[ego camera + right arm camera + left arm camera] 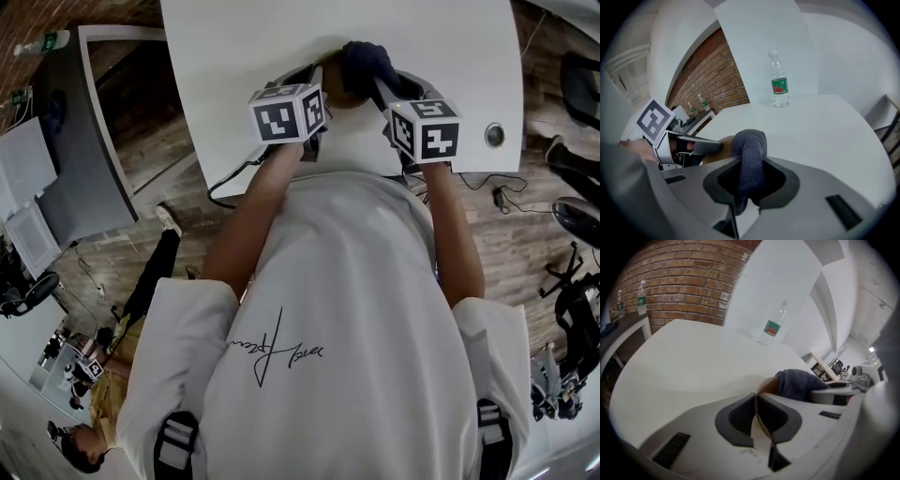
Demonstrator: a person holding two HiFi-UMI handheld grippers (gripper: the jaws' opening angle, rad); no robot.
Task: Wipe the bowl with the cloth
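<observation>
Bowl (768, 384), at the near edge of the white counter (693, 362), gripped by its rim in the nearly closed fingers of the left gripper (758, 411). The right gripper (751, 176) has its fingers clamped on the grey cloth (750, 145), which lies against the bowl. Judged step: wiping; the next move calls for sweeping the cloth round the wall while the left gripper steadies the rim.

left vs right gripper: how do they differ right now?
The left gripper is shut on the bowl's thin tan rim, while the right gripper is shut on the dark cloth. The left's jaws nearly meet on the rim; the right's are filled by cloth that bulges past them onto the bowl. Both are shut and meet over the white table.
</observation>
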